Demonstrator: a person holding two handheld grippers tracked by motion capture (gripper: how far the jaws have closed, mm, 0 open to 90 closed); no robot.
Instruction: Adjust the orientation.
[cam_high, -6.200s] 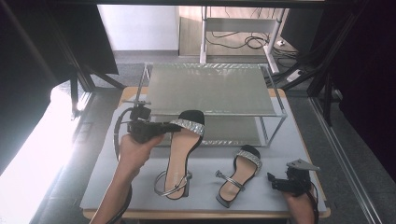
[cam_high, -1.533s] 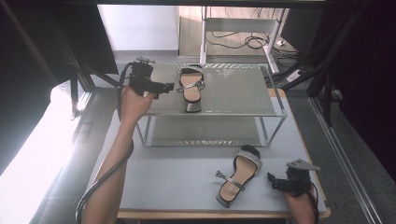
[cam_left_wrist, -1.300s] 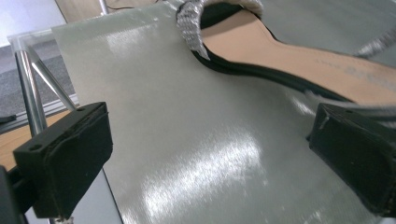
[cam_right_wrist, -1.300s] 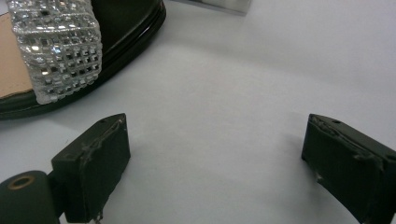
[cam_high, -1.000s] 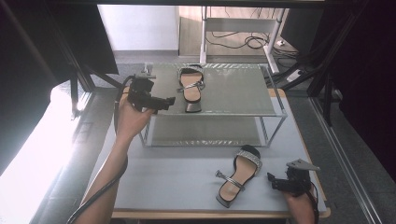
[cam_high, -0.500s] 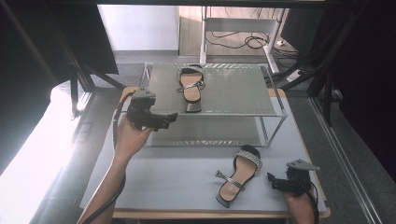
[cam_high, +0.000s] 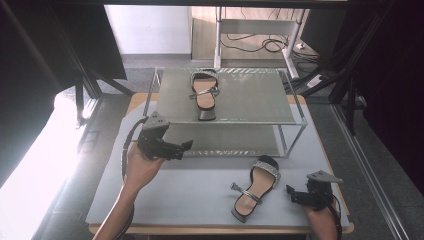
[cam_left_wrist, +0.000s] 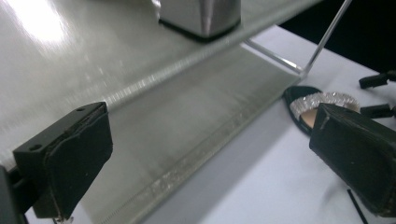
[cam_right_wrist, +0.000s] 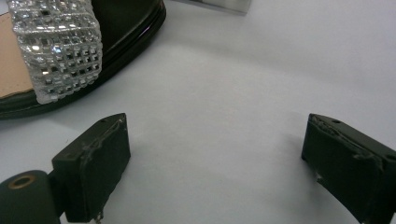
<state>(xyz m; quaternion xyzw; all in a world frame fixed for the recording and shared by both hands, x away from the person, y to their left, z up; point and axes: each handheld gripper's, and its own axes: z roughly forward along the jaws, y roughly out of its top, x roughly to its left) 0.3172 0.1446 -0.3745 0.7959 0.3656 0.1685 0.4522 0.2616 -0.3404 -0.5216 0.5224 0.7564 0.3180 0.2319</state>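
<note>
One black sandal with a sparkling strap (cam_high: 205, 92) lies on the top shelf of a wire-framed rack (cam_high: 295, 97). Its mate (cam_high: 256, 186) lies on the grey table mat in front of the rack; its jewelled strap (cam_right_wrist: 56, 46) and toe (cam_left_wrist: 322, 105) show in both gripper views. My left gripper (cam_high: 184, 148) is open and empty, held at the rack's front left corner and level with the lower shelf (cam_left_wrist: 187, 116). My right gripper (cam_high: 290, 194) rests open on the mat just right of the second sandal, holding nothing.
The grey mat (cam_high: 190, 190) covers the table in front of the rack. Dark frame legs stand to the left and right of the table, and cables lie on the floor behind the rack.
The left gripper has let go of the first sandal on the top shelf and drawn back and down toward the rack's front left corner. The right gripper has stayed put.
</note>
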